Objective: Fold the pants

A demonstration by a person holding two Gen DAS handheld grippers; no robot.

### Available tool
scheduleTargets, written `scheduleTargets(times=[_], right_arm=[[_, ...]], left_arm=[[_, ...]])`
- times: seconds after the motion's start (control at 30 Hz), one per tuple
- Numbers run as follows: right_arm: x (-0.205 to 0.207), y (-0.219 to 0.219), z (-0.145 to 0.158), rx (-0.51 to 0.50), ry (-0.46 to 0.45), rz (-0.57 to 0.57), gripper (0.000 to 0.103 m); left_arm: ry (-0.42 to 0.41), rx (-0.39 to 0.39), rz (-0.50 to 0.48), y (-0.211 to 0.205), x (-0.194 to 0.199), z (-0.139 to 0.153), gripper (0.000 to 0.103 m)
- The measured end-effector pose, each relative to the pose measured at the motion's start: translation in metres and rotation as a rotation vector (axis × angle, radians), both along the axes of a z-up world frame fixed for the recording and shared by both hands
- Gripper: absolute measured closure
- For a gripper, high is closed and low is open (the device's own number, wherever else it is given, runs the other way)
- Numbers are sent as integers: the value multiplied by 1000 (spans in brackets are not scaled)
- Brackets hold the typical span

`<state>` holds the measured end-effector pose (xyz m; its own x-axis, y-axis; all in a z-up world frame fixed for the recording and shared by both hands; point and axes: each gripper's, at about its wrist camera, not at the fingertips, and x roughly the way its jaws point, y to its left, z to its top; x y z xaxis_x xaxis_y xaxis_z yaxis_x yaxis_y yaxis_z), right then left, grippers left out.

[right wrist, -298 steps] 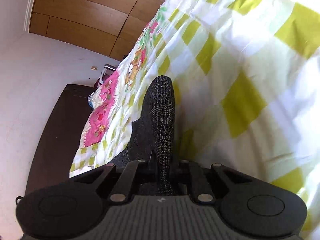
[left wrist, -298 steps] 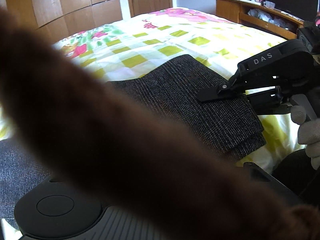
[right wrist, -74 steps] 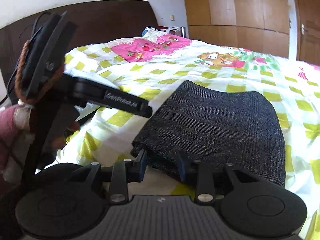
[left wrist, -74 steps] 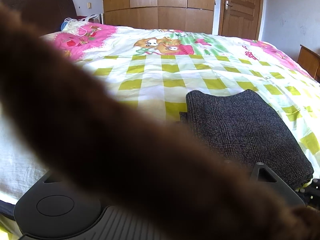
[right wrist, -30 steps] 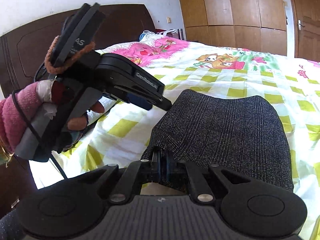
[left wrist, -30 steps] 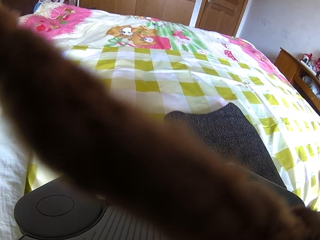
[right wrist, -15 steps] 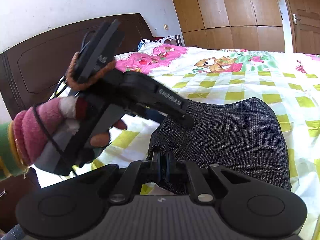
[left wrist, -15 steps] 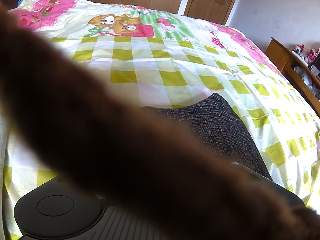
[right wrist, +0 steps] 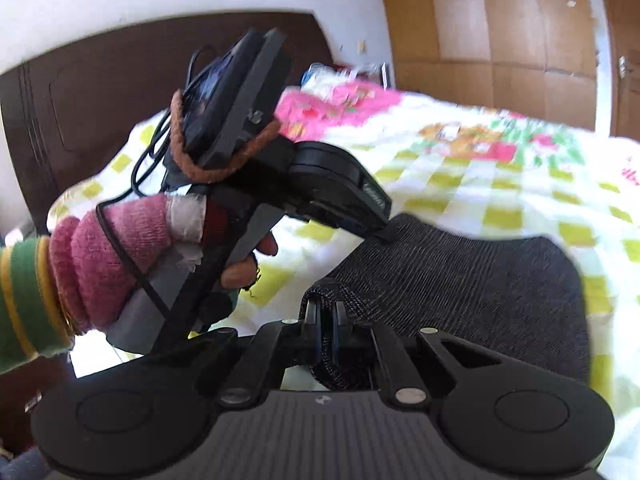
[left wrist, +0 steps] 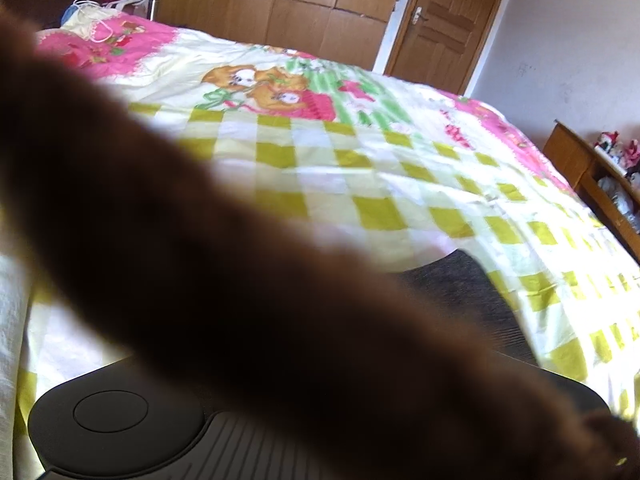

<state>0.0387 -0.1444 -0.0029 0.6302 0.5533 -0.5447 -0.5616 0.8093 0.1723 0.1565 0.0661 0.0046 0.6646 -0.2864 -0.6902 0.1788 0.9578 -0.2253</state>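
Observation:
The pants are a dark grey checked bundle, folded, lying on the yellow-checked bed cover. My right gripper is shut on the bundle's near left corner, where the cloth bunches between its fingers. A hand in a pink glove holds my left gripper, whose tip touches the bundle's left edge. In the left wrist view a blurred brown strap covers the fingers, and only a strip of the pants shows.
A dark wooden headboard stands at the left. The wardrobe and a door are behind the bed. A wooden shelf with small items sits at the right. Bags lie on the pink pillow end.
My right gripper closed on the pants' corner and still holds it. The left gripper came in from the left until its tip reached the bundle's left edge.

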Motion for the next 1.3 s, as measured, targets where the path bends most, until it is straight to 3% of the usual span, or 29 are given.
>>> scheduleTargets(times=[0.07,0.17,0.23,0.33,0.43,0.57,0.7,0.8,0.9,1.0,1.07,1.2,1.3], right_arm=[[3,8,-21,-31,47,30,78],[-3,11,-30,-77,-3,82,74],[-3,6,-27,-48,12,77,73],[-3,-9,-19,36,53,67,72],[-15,-23,-6,96,25,52,70],[-34,-48,4,159,-3,-10,67],[-36,-75,4,191,1,-157,67],[-27,-92,-3,151,33,-294,67],[-13,-95,-18,56,96,-354,67],[-14,-95,-15,62,93,-368,67],[-22,-95,-8,75,53,-374,67],[-19,-84,1,59,-17,-344,67],[0,-71,-4,14,3,-316,67]], left_arm=[[-2,3,3,5,-2,-14,88],[-17,-3,4,12,-8,-15,81],[-24,28,7,10,-8,-13,75],[-31,47,15,7,-11,-8,75],[-45,84,24,4,-17,-1,75],[-74,121,56,7,-30,13,76],[-126,91,59,5,-59,28,78],[-113,102,0,-8,-82,20,77],[-45,179,-15,-15,-91,-8,76],[-16,117,22,-3,-94,-17,73],[-35,94,32,1,-97,-8,73],[-127,129,-2,-7,-104,5,75],[-133,145,-22,-15,-98,1,75]])
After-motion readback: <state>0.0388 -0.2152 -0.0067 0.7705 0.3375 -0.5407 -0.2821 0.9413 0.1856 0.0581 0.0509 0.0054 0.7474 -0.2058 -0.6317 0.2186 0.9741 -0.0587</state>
